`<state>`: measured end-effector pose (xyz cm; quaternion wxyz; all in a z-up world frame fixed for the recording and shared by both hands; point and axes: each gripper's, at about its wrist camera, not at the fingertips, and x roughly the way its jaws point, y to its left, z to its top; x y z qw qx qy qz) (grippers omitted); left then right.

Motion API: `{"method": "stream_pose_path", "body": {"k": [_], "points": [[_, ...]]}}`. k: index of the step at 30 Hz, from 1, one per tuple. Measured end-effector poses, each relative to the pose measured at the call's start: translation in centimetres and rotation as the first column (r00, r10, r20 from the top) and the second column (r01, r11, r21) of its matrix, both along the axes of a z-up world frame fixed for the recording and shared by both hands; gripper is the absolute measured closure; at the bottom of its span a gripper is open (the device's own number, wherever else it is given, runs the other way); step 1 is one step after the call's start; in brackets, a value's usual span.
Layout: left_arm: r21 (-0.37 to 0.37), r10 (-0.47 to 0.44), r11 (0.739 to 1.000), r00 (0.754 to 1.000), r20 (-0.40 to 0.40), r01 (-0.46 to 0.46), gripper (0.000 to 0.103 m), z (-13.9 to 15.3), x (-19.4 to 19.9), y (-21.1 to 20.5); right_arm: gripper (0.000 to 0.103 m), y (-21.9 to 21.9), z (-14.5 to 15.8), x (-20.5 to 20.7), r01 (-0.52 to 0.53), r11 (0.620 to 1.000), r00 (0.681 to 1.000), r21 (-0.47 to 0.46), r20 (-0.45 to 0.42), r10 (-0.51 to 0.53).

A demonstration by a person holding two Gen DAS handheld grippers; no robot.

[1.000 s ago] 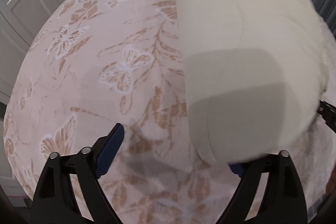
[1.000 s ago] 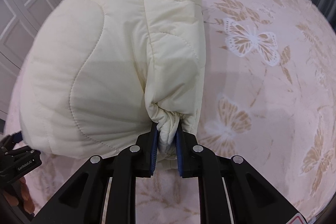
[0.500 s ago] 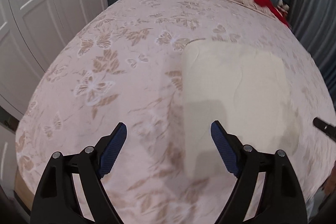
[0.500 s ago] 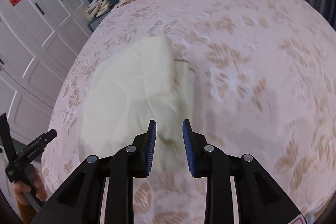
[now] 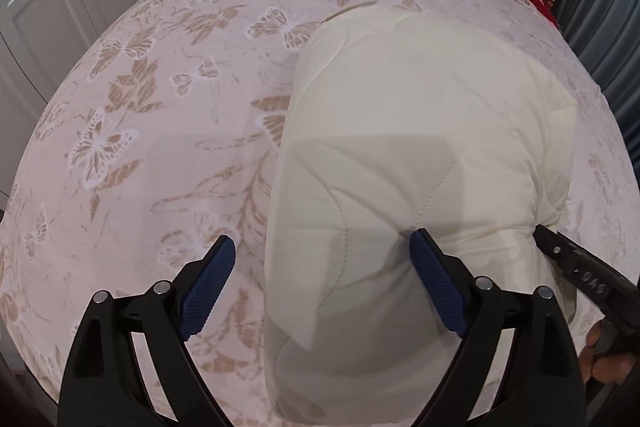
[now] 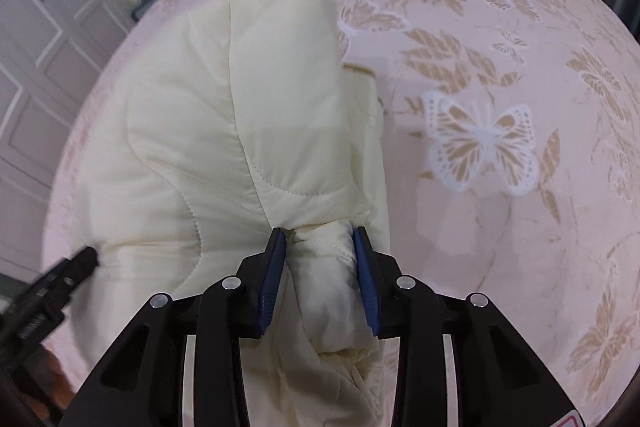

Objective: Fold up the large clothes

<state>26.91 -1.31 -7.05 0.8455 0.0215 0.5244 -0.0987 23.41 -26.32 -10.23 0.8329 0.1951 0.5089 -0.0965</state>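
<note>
Right gripper jaws part-closed, clamping a bunched fold of the cream quilted garment; left gripper wide open, one finger touching that garment's edge

wrist views close, sharing quilted garment

Both tools are matte black plastic. The left gripper has two angular arms with triangular cut-outs, each carrying a pair of round silver screw heads, and its fingers are faced with dark blue, finely ribbed pads. The right gripper is built the same way, with four silver screws across its arms, blue textured pads, pale strips inside the frame and a red-edged label at its lower corner. Bare fingertips of the right hand curl around the black handle, which bears small raised lettering.
</note>
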Motion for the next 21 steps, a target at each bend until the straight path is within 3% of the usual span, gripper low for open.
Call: {"method": "stream_pose_path", "body": {"k": [3, 5, 8, 11, 15, 21], "points": [[0.012, 0.01, 1.0, 1.0, 0.005, -0.01, 0.015, 0.0, -0.1, -0.1, 0.07, -0.4, -0.1, 0.4, 0.009, 1.0, 1.0, 0.027, -0.016, -0.008], [0.013, 0.009, 1.0, 1.0, 0.011, -0.009, 0.016, 0.7, -0.6, 0.1, 0.07, -0.4, 1.8, -0.6, 0.009, 1.0, 1.0, 0.017, 0.008, -0.009], [0.023, 0.0, 1.0, 0.999, 0.038, -0.001, 0.017, 1.9, -2.0, 0.5, 0.072, 0.8, 5.6, -3.9, -0.015, 0.998, 0.996, -0.062, 0.085, 0.02], [0.029, -0.008, 1.0, 0.998, 0.055, 0.007, 0.017, 2.8, -3.5, 0.6, 0.077, 2.6, 7.5, -6.7, -0.073, 0.988, 0.99, -0.134, 0.109, 0.088], [0.058, -0.017, 0.998, 0.997, 0.07, 0.013, 0.017, 3.2, -6.1, 0.5, 0.089, 4.1, 5.0, -7.6, -0.126, 0.974, 0.991, -0.19, 0.019, 0.132], [0.096, -0.022, 0.995, 0.999, 0.045, 0.018, 0.016, 1.7, -7.9, 0.4, 0.09, 3.3, 1.8, -7.9, -0.108, 0.983, 0.994, -0.15, -0.02, 0.106]]}}
